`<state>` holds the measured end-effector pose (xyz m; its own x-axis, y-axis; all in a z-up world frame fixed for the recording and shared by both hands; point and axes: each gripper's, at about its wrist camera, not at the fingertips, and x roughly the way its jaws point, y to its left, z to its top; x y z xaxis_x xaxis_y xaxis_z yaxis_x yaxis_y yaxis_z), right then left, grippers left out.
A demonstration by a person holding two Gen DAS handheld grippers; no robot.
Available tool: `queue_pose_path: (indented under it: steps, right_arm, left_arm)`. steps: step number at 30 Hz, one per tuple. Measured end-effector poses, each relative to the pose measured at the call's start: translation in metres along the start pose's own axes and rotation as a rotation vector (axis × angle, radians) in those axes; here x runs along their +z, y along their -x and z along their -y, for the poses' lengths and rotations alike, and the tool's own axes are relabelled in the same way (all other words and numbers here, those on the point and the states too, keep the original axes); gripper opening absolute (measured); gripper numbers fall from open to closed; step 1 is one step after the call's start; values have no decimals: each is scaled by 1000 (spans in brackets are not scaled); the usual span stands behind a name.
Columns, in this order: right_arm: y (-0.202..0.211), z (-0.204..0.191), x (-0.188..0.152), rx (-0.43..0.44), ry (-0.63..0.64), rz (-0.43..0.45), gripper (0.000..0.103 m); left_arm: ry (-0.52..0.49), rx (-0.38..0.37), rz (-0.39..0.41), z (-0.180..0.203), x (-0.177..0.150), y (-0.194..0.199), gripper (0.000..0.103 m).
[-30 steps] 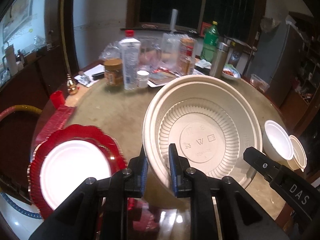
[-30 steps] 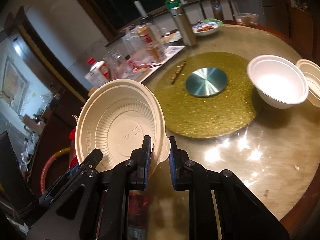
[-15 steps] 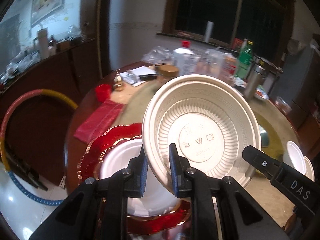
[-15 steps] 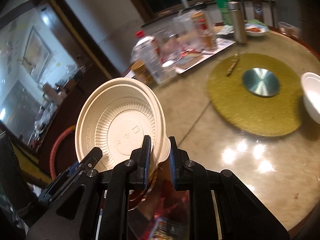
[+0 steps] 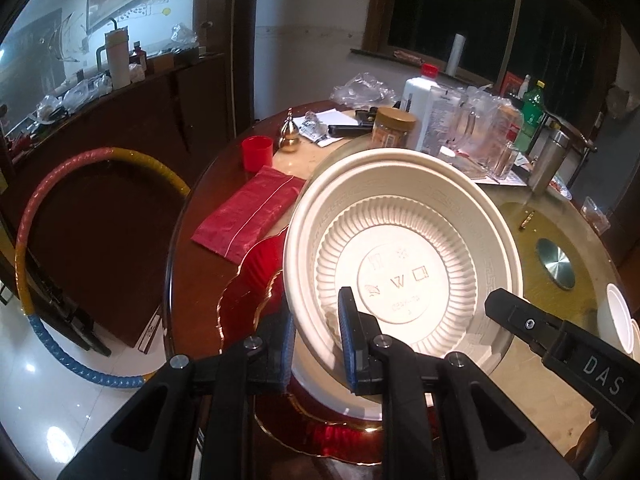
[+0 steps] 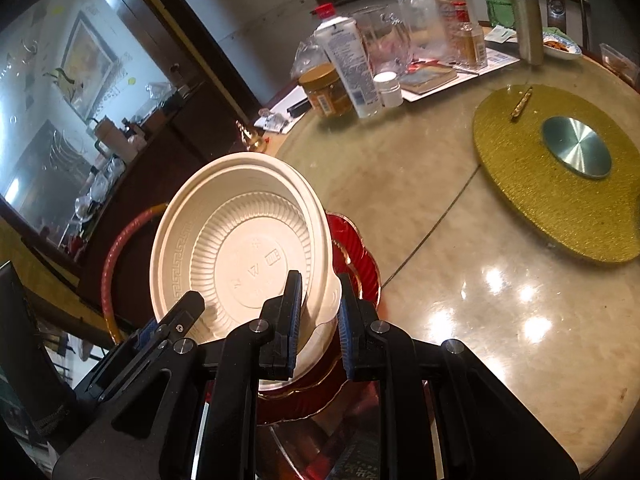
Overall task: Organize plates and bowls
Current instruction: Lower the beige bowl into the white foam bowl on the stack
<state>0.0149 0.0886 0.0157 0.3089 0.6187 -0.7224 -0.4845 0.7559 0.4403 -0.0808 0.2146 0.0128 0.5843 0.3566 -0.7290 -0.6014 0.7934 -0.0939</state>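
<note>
A large cream ribbed bowl [image 5: 400, 272] hangs tilted, held by its rim from two sides. My left gripper [image 5: 316, 320] is shut on the near left rim. In the right wrist view my right gripper [image 6: 320, 284] is shut on the bowl [image 6: 240, 248] at its right rim. The right gripper's black finger [image 5: 560, 344] shows at the bowl's right side. Just under the bowl lies a red gold-edged plate [image 5: 248, 280] with a white plate [image 6: 320, 344] on it, mostly hidden. I cannot tell whether the bowl touches the white plate.
A red cloth [image 5: 248, 216] and a red cup [image 5: 257, 152] lie beyond the plate. Bottles and jars [image 6: 348, 64] crowd the far side. A gold mat with a metal disc [image 6: 560, 168] is to the right, small white bowls [image 5: 618, 320] beyond it. A coloured hoop [image 5: 60, 240] leans off the table's left edge.
Both grippers have carried the cream bowl leftward across the table and slightly down. It now hangs over the red plate and covers the white plate. Both grips are unchanged.
</note>
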Motion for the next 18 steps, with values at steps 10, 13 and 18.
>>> queue_pose_path:
  steps: [10,13,18]
  right_arm:
    - [-12,-2,-4,-3,9,-42,17]
    - [-13,-3,-6,-6,11,-49,17]
    - [-15,-2,-6,-8,12,-55,17]
  left_arm:
    - [-5,16,-19,-7,-6,-5,20]
    - [-8,19,-23,-9,-7,-7,20]
    - [-15,22,-26,-10,-8,-8,20]
